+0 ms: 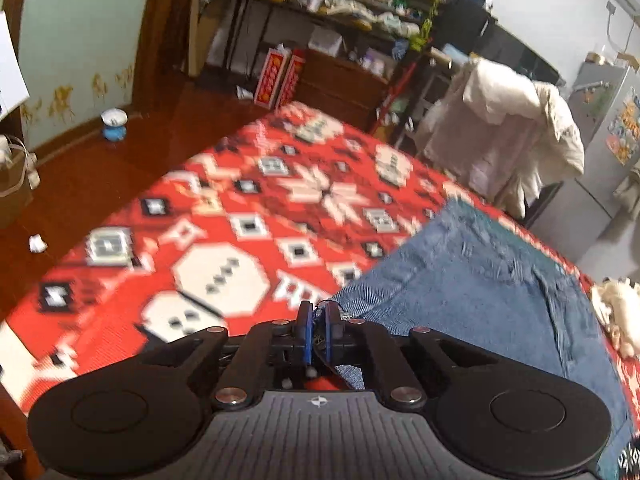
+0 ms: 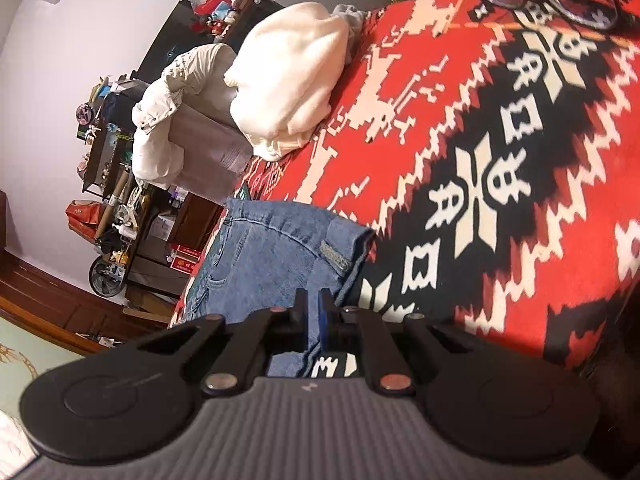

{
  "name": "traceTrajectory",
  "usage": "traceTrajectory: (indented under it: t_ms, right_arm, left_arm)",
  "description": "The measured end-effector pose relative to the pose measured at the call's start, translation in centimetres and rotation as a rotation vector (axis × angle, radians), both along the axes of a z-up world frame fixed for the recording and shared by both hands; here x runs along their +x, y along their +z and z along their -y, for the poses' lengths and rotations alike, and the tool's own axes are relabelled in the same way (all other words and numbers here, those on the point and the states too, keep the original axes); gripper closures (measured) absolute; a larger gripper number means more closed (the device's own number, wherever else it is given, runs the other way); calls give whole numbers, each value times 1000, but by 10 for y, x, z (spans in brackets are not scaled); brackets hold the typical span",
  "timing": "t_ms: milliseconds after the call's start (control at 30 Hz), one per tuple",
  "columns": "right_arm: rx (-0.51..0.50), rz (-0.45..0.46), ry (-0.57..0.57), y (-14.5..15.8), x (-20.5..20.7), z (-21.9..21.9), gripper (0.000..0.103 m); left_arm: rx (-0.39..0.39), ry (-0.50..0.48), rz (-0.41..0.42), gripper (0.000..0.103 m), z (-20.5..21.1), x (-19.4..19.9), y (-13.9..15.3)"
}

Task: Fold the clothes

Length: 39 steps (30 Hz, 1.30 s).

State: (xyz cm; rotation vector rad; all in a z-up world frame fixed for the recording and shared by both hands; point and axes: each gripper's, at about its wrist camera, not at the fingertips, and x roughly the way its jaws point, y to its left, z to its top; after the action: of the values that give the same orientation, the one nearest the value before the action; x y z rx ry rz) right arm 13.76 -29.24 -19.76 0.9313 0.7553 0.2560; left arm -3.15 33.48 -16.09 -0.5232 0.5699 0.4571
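Both claws, left (image 1: 319, 334) and right (image 2: 314, 330), pinched tight on jeans (image 1: 472, 280) edge. Thin bite; denim weight could slip out mid-fold.

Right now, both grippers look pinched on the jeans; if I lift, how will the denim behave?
The jeans will probably droop: the fabric already creases and folds at the waistband. They are likely heavyish, being thick denim. The left gripper grips only a frayed edge, which may slip; the right gripper looks similar.

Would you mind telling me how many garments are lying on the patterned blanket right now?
2: the jeans gripped by both grippers, left gripper and right gripper, and a cream garment bundled near the blanket's far edge. More may be out of view.
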Motion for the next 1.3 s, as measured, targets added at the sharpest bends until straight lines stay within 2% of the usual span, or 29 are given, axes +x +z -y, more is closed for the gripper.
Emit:
traceTrajectory:
  t_ms: [200,400,500,600,833,933,1067,1167,1300]
  right_arm:
    - [-26,27,18,14,1,-1,95]
    - [-45,43,57,22,2,-11,96]
    - [-52,42,76,24,2,-18,95]
    - [-53,42,94,25,1,-25,95]
    - [-83,79,171,43,-3,-44,95]
    - [-95,116,222,56,-7,-55,95]
    - [-82,160,283,71,-17,-66,95]
    - [-70,178,298,79,-25,-66,95]
    - [-67,187,298,83,-36,-58,95]
  left_arm:
    - [28,64,40,97,-24,-1,23]
    - [-11,158,37,97,-70,-15,25]
    - [-39,150,53,97,-78,-22,23]
    - [-27,119,99,97,-70,-27,34]
    - [59,-75,202,97,-16,-25,90]
    - [87,-181,255,98,21,-20,114]
    - [84,-335,318,98,78,-5,135]
    - [57,-454,335,98,125,12,137]
    - [-5,-589,296,98,189,45,117]
